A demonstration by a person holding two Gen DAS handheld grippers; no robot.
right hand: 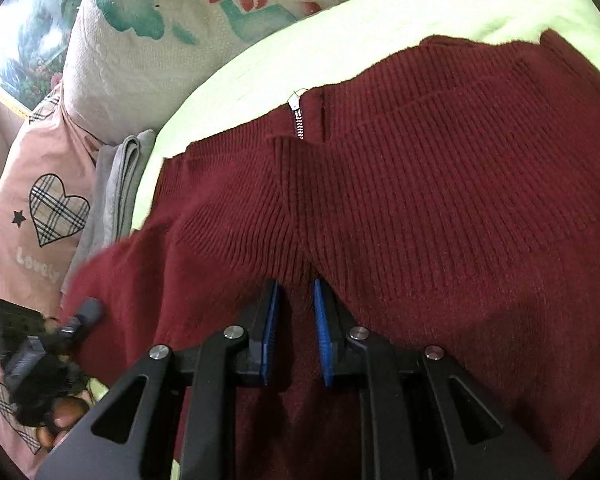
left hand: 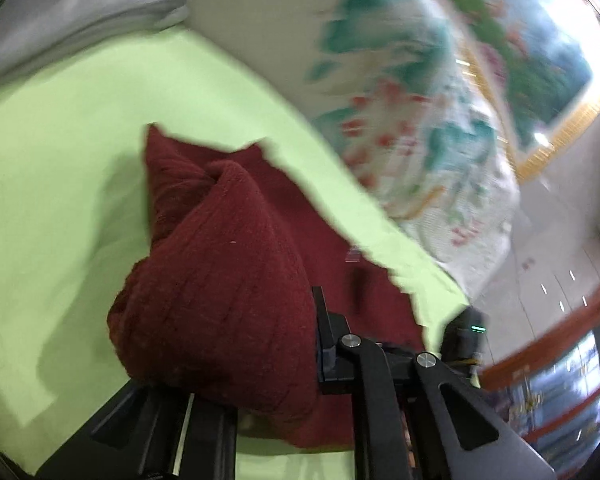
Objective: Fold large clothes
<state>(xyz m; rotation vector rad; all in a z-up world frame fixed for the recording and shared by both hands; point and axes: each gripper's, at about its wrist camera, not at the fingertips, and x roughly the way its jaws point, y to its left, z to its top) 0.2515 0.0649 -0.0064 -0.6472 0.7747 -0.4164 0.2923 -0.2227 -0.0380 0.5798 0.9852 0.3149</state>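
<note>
The maroon ribbed-knit sweater lies spread on a bed covered by a pale green sheet, with a floral quilt bunched beyond it and a pink heart-print pillow and a folded grey cloth at the side; a short metal zipper marks its neckline; the right hand-held gripper has its blue pads drawn close together with a ridge of knit rising between them, so it appears clamped on a pinch of the fabric near the middle of the sweater; in the left wrist view the left hand-held gripper is largely buried under a bunched, lifted mass of the same knit, its fingertips hidden, and it seems closed on that bundle, which hangs in a soft cone above the sheet; the garment looks thick, soft and limp, moderately heavy for clothing, and stretchy along the ribs, so it will sag and drape rather than hold a crease, and a thin pinch could slip or pull out of shape; its fuzzy surface should give the pads good friction; better holds are likely at the firmer edges, the hem, shoulder seams or collar beside the zipper, taking a full fold of cloth deep in the jaws, and keeping the zipper teeth clear of the pads
</note>
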